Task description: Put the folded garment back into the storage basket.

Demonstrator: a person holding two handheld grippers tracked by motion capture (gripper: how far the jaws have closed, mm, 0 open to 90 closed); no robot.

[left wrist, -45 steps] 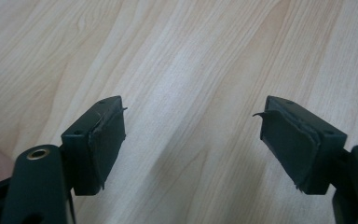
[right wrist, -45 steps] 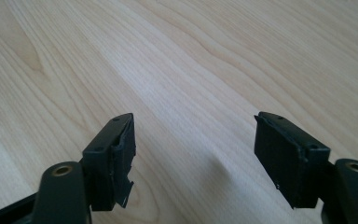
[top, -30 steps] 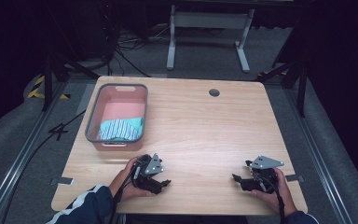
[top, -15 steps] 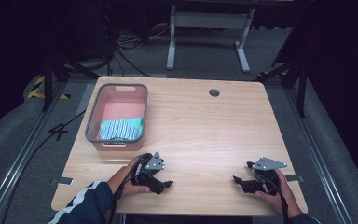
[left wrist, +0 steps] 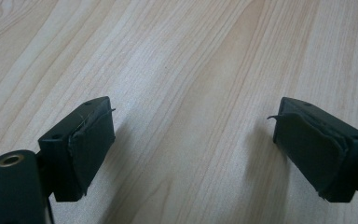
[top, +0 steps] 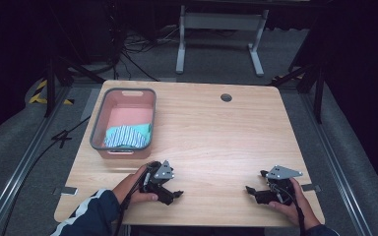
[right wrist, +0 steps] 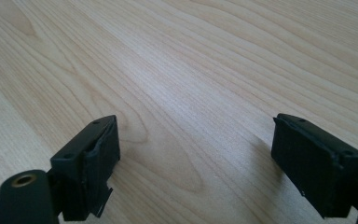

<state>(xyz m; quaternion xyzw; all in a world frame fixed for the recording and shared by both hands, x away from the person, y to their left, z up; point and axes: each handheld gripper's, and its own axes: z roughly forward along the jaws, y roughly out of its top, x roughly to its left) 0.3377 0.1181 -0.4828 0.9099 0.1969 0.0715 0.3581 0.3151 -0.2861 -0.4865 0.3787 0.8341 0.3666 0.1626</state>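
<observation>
Both grippers sit low on the near edge of the surface (top: 211, 132), well apart from each other, and neither has anything in it. The left gripper (top: 174, 193) has its jaws spread with bare wood between the pads (left wrist: 91, 144), and those jaws have just been opening. Same story for the right gripper (top: 252, 189): released, jaws just been opening, nothing between them.

The stuff nearest to hand is the striped cloth (top: 127, 136), bunched up at the near end of the pink bin (top: 98, 123), which sits on the left side of the surface just beyond the left gripper.

Risks from here, as a guess: the cloth lies low inside the bin, so a reach from the near side could clip the grey rim and shove the whole bin away, since it looks light. Going in too shallow could pinch a single fold, so the cloth unravels and drags over the wall. The left gripper's pads look a bit frayed at the edges too, so thin fabric may slip. The right gripper is far from the bin, so a cross-reach could tangle with the left hand (top: 135, 189) or its cable.
</observation>
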